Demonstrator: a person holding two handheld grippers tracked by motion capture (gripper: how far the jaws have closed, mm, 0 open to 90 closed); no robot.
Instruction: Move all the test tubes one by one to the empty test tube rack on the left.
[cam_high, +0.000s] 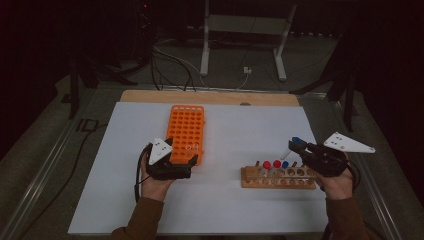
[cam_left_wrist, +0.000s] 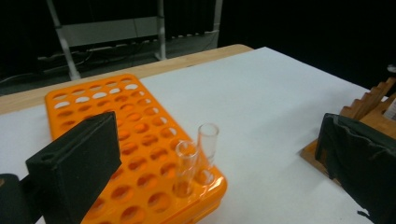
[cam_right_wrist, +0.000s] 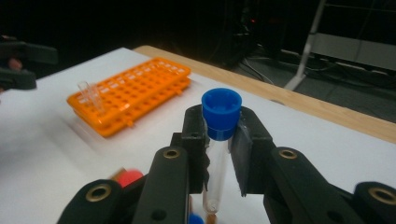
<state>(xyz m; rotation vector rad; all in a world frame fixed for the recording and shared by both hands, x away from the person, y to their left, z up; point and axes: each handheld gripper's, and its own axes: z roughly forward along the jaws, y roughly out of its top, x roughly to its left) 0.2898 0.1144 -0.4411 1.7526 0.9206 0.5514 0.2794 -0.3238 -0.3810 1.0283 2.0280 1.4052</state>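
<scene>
Because the right gripper pinches the blue-capped test tube just below its cap, above the wooden rack, a tilt could knock the capped tubes standing there. Its hand angles toward the orange rack, where the left gripper waits with jaws wide, holding nothing.

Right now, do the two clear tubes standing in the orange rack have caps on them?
No, the two clear plastic tubes standing in the orange plastic rack have open tops with no caps on them.
</scene>
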